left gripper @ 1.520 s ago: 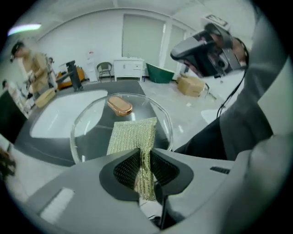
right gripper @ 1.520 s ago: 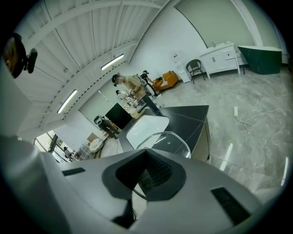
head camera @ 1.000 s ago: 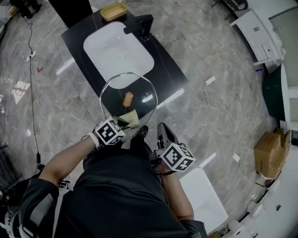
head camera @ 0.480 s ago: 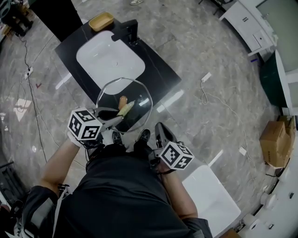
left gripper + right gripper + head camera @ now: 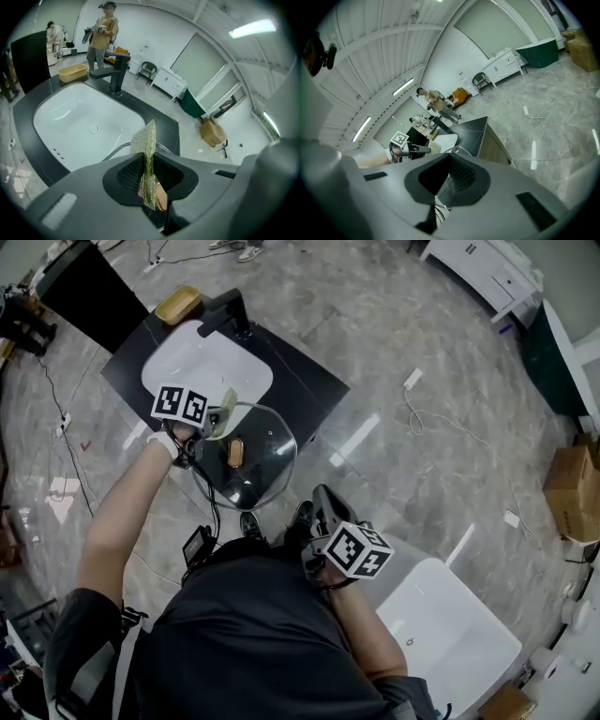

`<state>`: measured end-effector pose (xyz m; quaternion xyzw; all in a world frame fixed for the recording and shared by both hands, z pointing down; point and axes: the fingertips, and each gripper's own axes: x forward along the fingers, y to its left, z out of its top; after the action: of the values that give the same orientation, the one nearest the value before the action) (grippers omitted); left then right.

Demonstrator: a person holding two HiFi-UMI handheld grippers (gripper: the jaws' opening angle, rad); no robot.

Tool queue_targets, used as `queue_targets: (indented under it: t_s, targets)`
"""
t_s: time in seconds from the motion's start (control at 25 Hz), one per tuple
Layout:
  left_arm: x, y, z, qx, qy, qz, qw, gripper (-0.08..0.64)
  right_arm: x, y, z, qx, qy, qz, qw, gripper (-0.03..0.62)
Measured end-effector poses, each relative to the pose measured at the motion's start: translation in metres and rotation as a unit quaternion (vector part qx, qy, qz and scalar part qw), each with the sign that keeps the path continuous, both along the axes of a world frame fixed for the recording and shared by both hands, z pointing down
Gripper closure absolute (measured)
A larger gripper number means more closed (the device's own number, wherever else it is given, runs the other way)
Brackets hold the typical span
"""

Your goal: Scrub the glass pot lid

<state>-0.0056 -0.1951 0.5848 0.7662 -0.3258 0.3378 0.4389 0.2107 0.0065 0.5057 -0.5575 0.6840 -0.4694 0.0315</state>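
The round glass pot lid (image 5: 262, 465) with its wooden knob (image 5: 235, 453) hangs over the front edge of the black counter (image 5: 305, 371). My left gripper (image 5: 212, 414) is at the lid's far left rim, shut on a gold-green scrubbing cloth (image 5: 223, 407). In the left gripper view the cloth (image 5: 147, 150) stands upright between the jaws, with the knob (image 5: 161, 197) and the lid's rim (image 5: 118, 150) just beyond. My right gripper (image 5: 322, 499) is near my body; in its own view the jaws (image 5: 449, 161) are closed on the lid's edge (image 5: 458, 149).
A white sink (image 5: 202, 367) is set in the counter, with a black faucet (image 5: 225, 315) and a tan tray (image 5: 177, 304) behind it. A white cable (image 5: 412, 418) lies on the marble floor and cardboard boxes (image 5: 574, 488) stand at right. A person (image 5: 102, 33) stands far off.
My left gripper has carried the cloth from close to my body up and away to the lid's far left rim by the sink. The right gripper has hardly moved.
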Motion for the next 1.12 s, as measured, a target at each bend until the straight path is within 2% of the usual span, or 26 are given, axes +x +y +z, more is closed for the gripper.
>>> queue_targets:
  t_s: [0.08, 0.32, 0.48, 0.56, 0.64, 0.8, 1.0, 1.12]
  targets:
    - [0.01, -0.004, 0.011, -0.007, -0.026, 0.014, 0.9996, 0.495, 0.012, 0.006, 0.003, -0.003, -0.007, 0.015, 1.0, 0.586]
    - [0.049, 0.002, 0.032, -0.021, -0.071, 0.083, 0.9938, 0.494, 0.039, 0.022, 0.007, -0.008, -0.022, 0.058, 0.998, 0.586]
    - [0.084, 0.015, 0.039, -0.014, -0.088, 0.152, 0.9843, 0.494, 0.051, 0.025, 0.005, -0.003, -0.014, 0.068, 0.998, 0.586]
    - [0.103, 0.03, 0.042, -0.015, -0.094, 0.199, 0.9754, 0.494, 0.053, 0.028, 0.009, -0.012, -0.017, 0.072, 0.997, 0.586]
    - [0.117, 0.047, 0.045, -0.004, -0.113, 0.251, 0.9614, 0.494, 0.054, 0.029, 0.013, -0.018, -0.019, 0.074, 0.997, 0.586]
    - [0.13, 0.079, 0.049, 0.036, -0.153, 0.346, 0.9249, 0.494, 0.052, 0.025, 0.014, -0.021, -0.017, 0.068, 0.997, 0.586]
    - [0.135, 0.123, 0.05, 0.091, -0.167, 0.456, 0.8692, 0.494, 0.039, 0.016, 0.016, -0.024, -0.02, 0.051, 0.998, 0.586]
    - [0.13, 0.149, 0.059, 0.099, -0.17, 0.501, 0.8427, 0.494, 0.031, 0.011, 0.018, -0.028, -0.022, 0.043, 0.998, 0.586]
